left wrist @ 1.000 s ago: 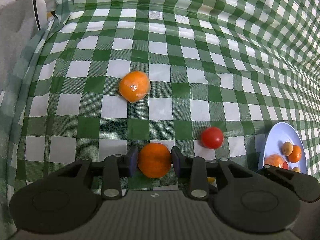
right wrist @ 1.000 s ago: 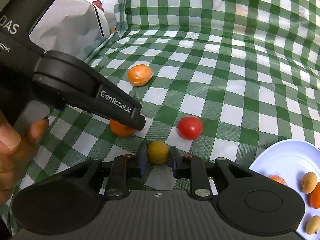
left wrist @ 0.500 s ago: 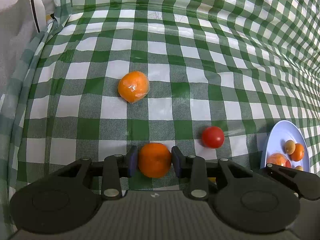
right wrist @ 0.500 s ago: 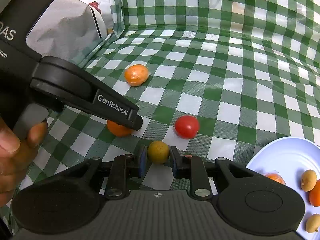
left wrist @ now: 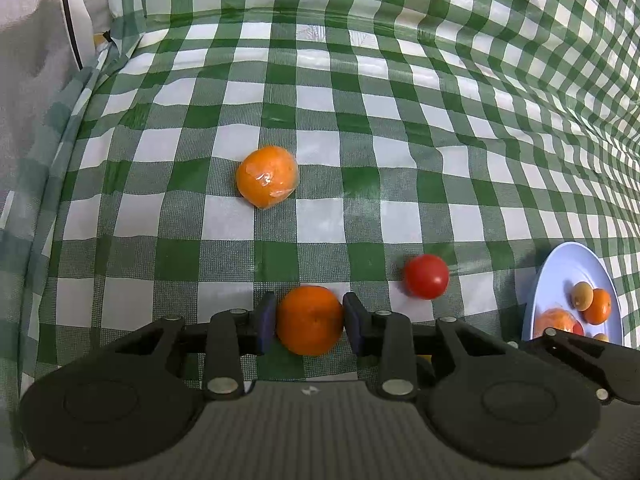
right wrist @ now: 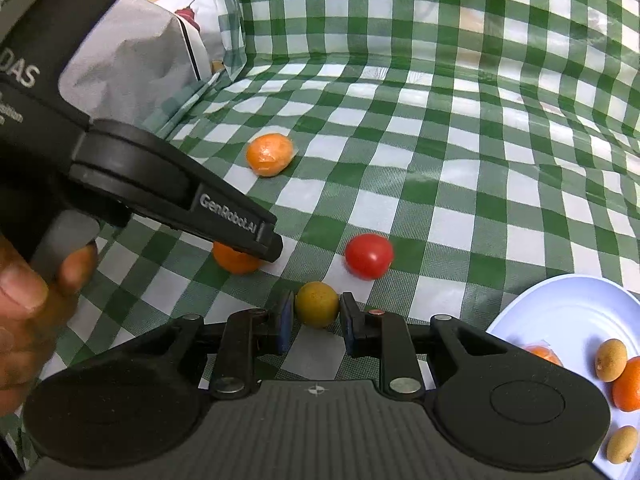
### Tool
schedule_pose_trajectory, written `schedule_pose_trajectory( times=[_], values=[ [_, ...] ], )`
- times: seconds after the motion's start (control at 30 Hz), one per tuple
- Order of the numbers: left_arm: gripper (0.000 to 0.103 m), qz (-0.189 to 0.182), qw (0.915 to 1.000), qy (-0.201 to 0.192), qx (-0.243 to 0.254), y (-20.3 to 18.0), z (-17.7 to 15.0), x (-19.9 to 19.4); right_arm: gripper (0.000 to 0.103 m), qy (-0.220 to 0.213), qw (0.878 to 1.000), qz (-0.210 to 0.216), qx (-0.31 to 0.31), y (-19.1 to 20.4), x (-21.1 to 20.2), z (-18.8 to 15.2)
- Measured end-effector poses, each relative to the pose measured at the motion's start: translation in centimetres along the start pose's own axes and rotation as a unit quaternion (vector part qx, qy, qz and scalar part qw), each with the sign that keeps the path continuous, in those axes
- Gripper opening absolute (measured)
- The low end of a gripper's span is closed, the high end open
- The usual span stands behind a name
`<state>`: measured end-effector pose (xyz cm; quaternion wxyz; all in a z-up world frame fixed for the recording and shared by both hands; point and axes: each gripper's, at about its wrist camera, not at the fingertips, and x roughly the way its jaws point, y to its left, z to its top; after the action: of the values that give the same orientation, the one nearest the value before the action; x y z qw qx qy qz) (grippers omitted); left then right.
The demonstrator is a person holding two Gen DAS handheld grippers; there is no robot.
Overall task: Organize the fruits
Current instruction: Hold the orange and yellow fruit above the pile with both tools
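Note:
My left gripper [left wrist: 309, 319] is shut on an orange mandarin [left wrist: 310, 319], low over the green checked cloth. The right wrist view shows that mandarin [right wrist: 236, 261] half hidden under the left gripper's finger. My right gripper [right wrist: 316, 309] is shut on a small yellow-green fruit [right wrist: 317, 304]. A red tomato [left wrist: 426, 282] lies loose on the cloth just right of the mandarin; it is the red tomato [right wrist: 369, 256] just beyond the yellow fruit. A plastic-wrapped orange [left wrist: 267, 182] rests farther away, seen as the wrapped orange [right wrist: 269, 155] in the right wrist view.
A pale blue plate [right wrist: 560, 312] at the right holds several small orange and tan fruits; the plate [left wrist: 560, 272] also shows at the right edge of the left wrist view. A grey and white bag [right wrist: 136, 52] stands at the far left. A hand [right wrist: 24, 304] holds the left gripper.

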<state>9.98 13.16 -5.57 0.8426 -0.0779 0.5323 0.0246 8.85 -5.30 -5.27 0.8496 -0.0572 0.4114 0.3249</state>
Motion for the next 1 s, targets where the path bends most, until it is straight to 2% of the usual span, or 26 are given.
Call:
schedule_pose_trajectory(
  times=[0.4, 0.9, 1.0],
  values=[
    [0.039, -0.001, 0.9996, -0.026, 0.006, -1.0, 0.0, -1.9, 0.026, -0.022, 0.999, -0.036, 0.007, -1.4, -3.6, -0.2],
    [0.039, 0.016, 0.9965, -0.077, 0.030, -3.4, 0.2, -4.4, 0.026, -0.039, 0.995, -0.086, 0.023, -3.6, -7.2, -1.2],
    [0.039, 0.009, 0.9956, -0.087, 0.034, -4.0, 0.0, -5.0, 0.026, -0.042, 0.994, -0.097, 0.032, -4.5, -7.8, -1.6]
  ],
)
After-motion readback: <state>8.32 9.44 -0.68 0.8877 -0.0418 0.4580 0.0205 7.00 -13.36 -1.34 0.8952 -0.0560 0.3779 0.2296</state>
